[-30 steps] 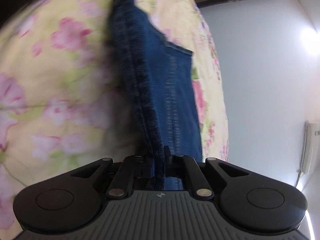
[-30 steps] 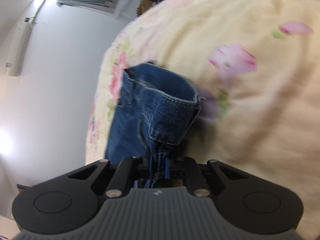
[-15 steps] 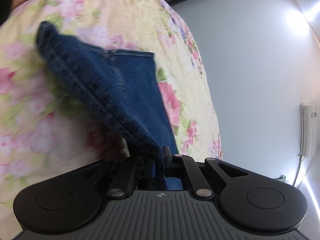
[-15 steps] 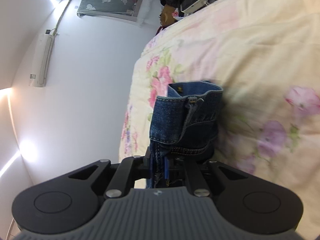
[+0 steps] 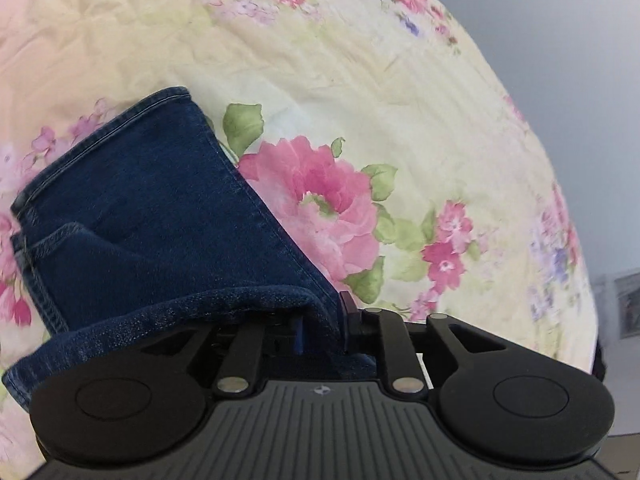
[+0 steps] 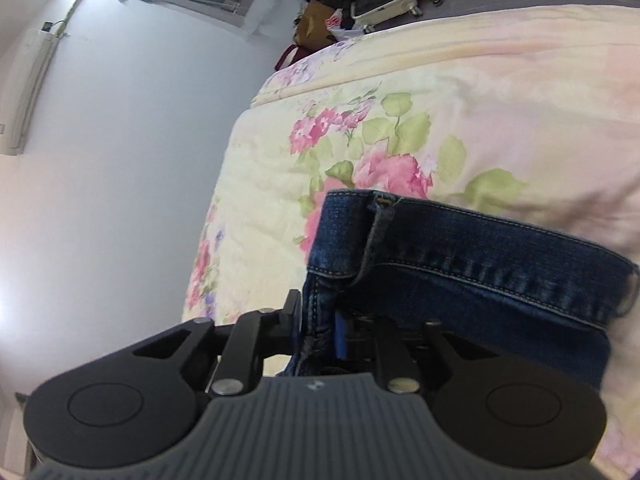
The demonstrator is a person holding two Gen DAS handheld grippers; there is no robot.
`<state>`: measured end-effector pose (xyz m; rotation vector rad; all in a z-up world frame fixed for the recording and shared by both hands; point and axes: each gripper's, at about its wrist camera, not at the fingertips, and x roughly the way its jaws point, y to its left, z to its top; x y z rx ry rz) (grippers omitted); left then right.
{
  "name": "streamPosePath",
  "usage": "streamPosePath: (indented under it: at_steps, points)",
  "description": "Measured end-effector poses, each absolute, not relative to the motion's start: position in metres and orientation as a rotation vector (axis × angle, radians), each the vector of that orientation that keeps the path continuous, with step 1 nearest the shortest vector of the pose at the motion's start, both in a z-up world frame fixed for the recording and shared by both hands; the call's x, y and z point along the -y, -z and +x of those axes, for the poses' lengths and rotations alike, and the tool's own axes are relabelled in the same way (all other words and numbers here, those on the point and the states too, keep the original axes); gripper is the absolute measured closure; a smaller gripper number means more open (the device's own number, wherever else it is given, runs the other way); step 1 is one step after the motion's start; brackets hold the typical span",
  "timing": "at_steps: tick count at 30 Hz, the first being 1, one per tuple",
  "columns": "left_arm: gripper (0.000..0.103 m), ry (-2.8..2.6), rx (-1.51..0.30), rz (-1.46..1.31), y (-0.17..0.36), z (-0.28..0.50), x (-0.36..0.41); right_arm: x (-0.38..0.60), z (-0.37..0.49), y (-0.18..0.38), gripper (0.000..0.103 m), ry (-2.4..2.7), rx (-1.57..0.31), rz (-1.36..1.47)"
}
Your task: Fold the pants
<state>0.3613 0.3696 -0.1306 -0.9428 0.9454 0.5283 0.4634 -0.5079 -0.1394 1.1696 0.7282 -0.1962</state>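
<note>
Dark blue jeans [image 5: 152,208] lie on a floral bedspread [image 5: 360,80]. In the left wrist view the leg hems lie flat at the left, and a denim fold drapes over my left gripper [image 5: 322,330], whose jaws stand partly apart with the cloth between them. In the right wrist view the waistband with a belt loop [image 6: 460,248] lies across the bed just ahead. My right gripper [image 6: 318,330] has its jaws partly apart with the side seam between them.
The bedspread [image 6: 500,112] reaches the bed edge, which runs along a pale wall [image 6: 140,160]. An air conditioner [image 6: 28,80] hangs on that wall. Suitcases [image 6: 408,0] and bags stand on the floor past the far end of the bed.
Both grippers have lowered the jeans onto the bed. The hanging denim now lies flat. Both sets of jaws have spread from a tight pinch to partly apart.
</note>
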Motion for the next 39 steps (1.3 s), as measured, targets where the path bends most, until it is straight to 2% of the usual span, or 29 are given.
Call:
streamPosePath:
  at_steps: [5,10,13,14,15,16,17,18,22,30,34,39]
  points:
    - [0.074,-0.495,-0.952,-0.853,0.138,0.365,-0.385,0.474,0.471,0.173,0.075,0.219,-0.645,1.047]
    - [0.075,-0.425,-0.88,-1.078,0.135,0.34,-0.435,0.421,0.426,0.192,0.075,0.072,-0.524,0.934]
    - [0.072,-0.467,-0.82,-1.034,0.108,0.331,-0.452,0.381,0.403,0.209,0.075,-0.036,-0.517,0.89]
    - [0.056,-0.485,-0.755,-1.007,0.094,0.325,-0.458,0.369,0.401,0.21,0.075,-0.061,-0.549,0.867]
    - [0.034,-0.499,-0.675,-0.993,0.08,0.317,-0.465,0.359,0.403,0.209,0.075,-0.092,-0.576,0.842]
    - [0.025,-0.518,-0.587,-0.978,0.069,0.307,-0.47,0.351,0.404,0.206,0.075,-0.129,-0.578,0.815]
    - [0.012,-0.549,-0.514,-0.952,0.06,0.296,-0.472,0.344,0.406,0.201,0.075,-0.158,-0.571,0.775]
    - [0.01,-0.579,-0.481,-0.913,0.055,0.288,-0.473,0.337,0.406,0.195,0.075,-0.176,-0.555,0.721]
    - [0.01,-0.608,-0.551,-0.797,0.064,0.268,-0.468,0.319,0.405,0.194,0.073,-0.193,-0.557,0.59]
    - [0.01,-0.534,-0.67,-0.704,0.142,0.229,-0.424,0.318,0.398,0.198,0.072,-0.183,-0.589,0.627]
    - [0.011,-0.477,-0.69,-0.839,0.175,0.227,-0.414,0.313,0.402,0.201,0.07,-0.193,-0.608,0.604]
    - [0.012,-0.485,-0.682,-0.935,0.192,0.242,-0.415,0.308,0.407,0.205,0.07,-0.208,-0.622,0.588]
